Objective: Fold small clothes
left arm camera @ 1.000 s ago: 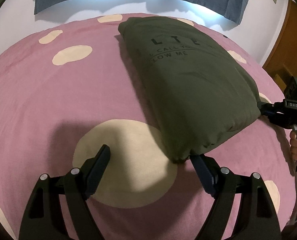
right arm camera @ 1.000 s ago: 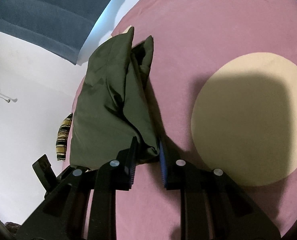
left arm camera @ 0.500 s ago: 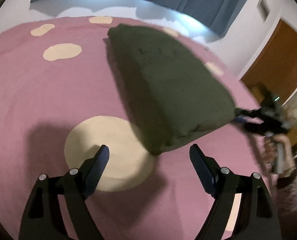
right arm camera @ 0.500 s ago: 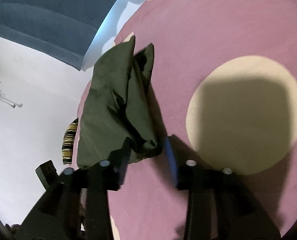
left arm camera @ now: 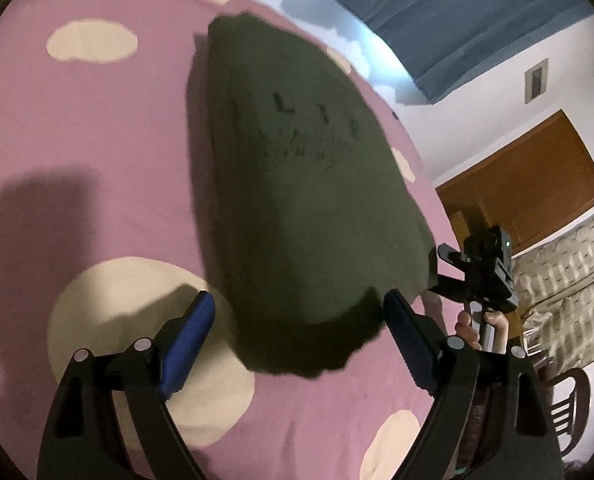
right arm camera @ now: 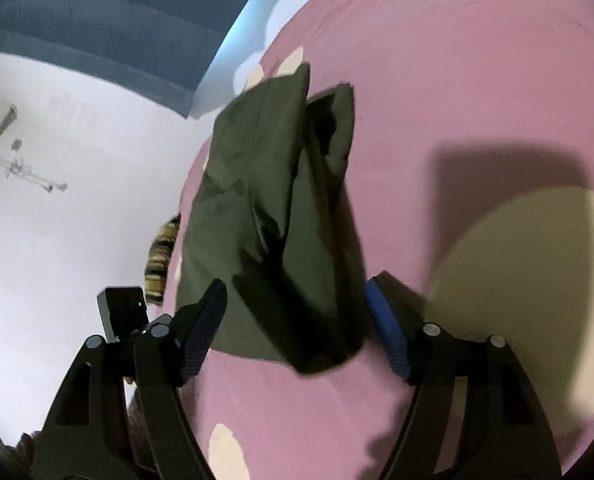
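The left wrist view showed the printed face of the olive shirt [left arm camera: 297, 184], its dark lettering blurred, and the right tongs [left arm camera: 437, 272] at the lower right of the frame by the shirt's corner. The right wrist view showed the stacked folded layers at the shirt's [right arm camera: 273, 216] edge. The shirt lay folded on the pink bed [left arm camera: 77, 140] with cream spots. Both left tongs [left arm camera: 297, 320] and right tongs [right arm camera: 295, 312] were spread wide, released, gripping nothing
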`<state>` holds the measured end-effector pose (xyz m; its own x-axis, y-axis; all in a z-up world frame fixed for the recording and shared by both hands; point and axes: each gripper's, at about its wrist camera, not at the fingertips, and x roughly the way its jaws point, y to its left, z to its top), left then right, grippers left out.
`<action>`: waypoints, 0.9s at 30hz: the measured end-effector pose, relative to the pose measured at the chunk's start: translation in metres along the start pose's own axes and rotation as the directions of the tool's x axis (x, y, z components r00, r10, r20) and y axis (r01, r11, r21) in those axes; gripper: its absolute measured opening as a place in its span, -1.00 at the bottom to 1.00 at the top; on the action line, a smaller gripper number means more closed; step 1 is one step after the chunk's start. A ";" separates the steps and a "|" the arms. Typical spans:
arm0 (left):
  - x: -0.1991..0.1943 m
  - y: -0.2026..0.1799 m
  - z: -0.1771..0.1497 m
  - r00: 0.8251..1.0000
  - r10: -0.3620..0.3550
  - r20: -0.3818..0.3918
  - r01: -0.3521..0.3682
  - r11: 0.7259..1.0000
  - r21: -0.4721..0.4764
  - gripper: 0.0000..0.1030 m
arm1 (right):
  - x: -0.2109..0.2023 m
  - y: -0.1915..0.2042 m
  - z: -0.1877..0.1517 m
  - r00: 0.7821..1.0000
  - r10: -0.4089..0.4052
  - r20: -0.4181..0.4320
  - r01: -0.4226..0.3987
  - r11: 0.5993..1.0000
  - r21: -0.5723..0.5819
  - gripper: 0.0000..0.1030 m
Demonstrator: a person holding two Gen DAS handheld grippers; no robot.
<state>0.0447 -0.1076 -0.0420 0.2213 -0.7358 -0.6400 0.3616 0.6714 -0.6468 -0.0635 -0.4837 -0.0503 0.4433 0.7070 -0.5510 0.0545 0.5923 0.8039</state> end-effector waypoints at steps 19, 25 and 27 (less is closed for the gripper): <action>0.004 -0.013 -0.002 0.992 0.125 0.008 -0.125 0.987 0.098 -0.05 | 0.043 0.022 -0.003 0.996 0.009 -0.086 -0.017 0.995 -0.096 -0.52; 0.000 -0.013 0.000 0.994 0.108 0.005 -0.107 0.987 0.117 0.02 | 0.041 0.009 0.000 0.994 0.067 -0.085 -0.071 0.996 -0.052 -0.41; -0.006 -0.007 0.003 0.997 0.080 0.006 -0.080 0.990 0.119 0.13 | 0.038 0.007 0.002 0.992 0.094 -0.088 -0.097 0.995 -0.033 -0.24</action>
<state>0.0433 -0.1085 -0.0323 0.2546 -0.6806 -0.6870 0.4480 0.7126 -0.5399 -0.0440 -0.4530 -0.0650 0.3659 0.7910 -0.4904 -0.0184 0.5330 0.8459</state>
